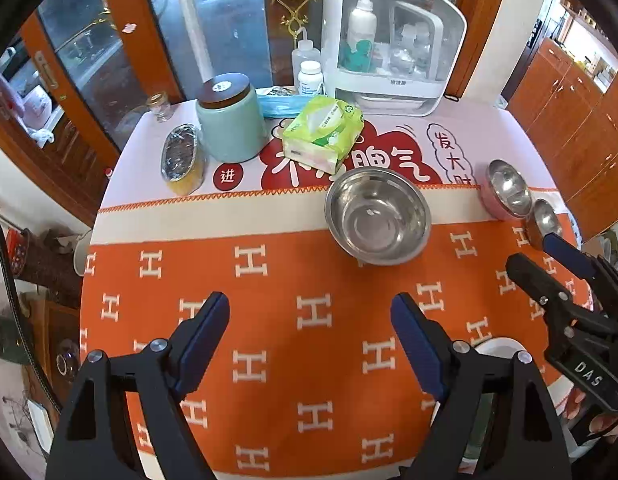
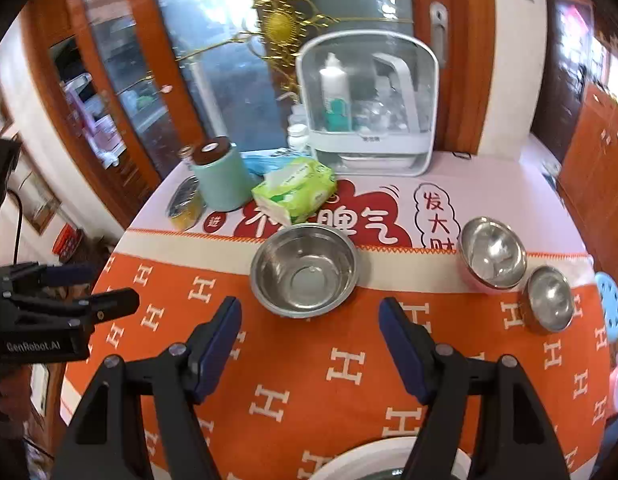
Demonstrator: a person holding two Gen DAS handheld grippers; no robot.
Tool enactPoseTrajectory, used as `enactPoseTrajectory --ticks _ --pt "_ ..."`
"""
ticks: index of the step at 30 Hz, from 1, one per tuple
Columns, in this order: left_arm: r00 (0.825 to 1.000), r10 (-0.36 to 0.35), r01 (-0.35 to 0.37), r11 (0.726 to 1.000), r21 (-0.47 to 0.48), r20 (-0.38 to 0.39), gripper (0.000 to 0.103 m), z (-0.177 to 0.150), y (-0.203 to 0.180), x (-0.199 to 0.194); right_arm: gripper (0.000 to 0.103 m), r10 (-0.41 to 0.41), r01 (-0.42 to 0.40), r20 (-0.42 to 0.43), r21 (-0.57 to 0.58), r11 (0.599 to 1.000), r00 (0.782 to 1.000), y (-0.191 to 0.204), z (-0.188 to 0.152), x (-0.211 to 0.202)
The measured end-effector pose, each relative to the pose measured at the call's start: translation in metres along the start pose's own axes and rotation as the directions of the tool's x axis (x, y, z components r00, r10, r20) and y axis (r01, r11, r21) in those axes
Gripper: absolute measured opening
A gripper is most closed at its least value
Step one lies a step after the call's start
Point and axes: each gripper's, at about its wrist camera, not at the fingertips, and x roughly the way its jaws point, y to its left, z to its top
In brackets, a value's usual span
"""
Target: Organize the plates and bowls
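A large steel bowl (image 1: 377, 216) (image 2: 305, 270) sits mid-table on the orange cloth. A pink-sided steel bowl (image 1: 507, 189) (image 2: 492, 254) and a small steel bowl (image 1: 545, 220) (image 2: 548, 298) sit to its right. A white plate (image 2: 373, 460) (image 1: 497, 348) lies at the near edge, partly hidden by my fingers. My left gripper (image 1: 309, 344) is open and empty above the cloth, left of the large bowl. My right gripper (image 2: 309, 344) is open and empty just in front of the large bowl; it also shows in the left wrist view (image 1: 537, 260).
At the back stand a teal jar (image 1: 231, 120), a green tissue pack (image 1: 323, 132), a foil snack pack (image 1: 181, 156), a white storage case (image 1: 393, 44) and small bottles (image 1: 309, 76). Wooden cabinets surround the round table (image 1: 269, 216).
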Motion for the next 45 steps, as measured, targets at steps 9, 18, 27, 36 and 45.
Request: enactPoseTrajectory --ticks 9,18,27,36,45 --pt "0.993 -0.097 0.097 0.995 0.000 -0.069 0.082 0.026 0.003 0.070 0.072 -0.005 0.007 -0.047 0.057 0.998 0.999 -0.011 0.009 0.049" --pt "0.971 -0.212 0.209 0.977 -0.044 -0.108 0.082 0.030 0.002 0.142 0.072 0.046 -0.035 -0.128 0.086 0.996 0.991 -0.018 0.003 0.105" --pt "0.960 -0.264 0.260 0.964 -0.046 -0.099 0.082 0.029 -0.003 0.188 0.071 0.119 -0.095 -0.144 0.167 0.981 0.982 -0.026 -0.013 0.148" --pt "0.939 -0.341 0.335 0.936 -0.109 -0.048 0.079 0.027 0.001 0.215 0.068 0.153 -0.113 -0.137 0.265 0.958 0.979 -0.035 -0.032 0.174" --pt "0.908 -0.413 0.400 0.905 -0.146 -0.068 0.048 0.023 -0.007 0.242 0.042 0.177 -0.124 -0.131 0.341 0.932 0.975 -0.043 -0.042 0.187"
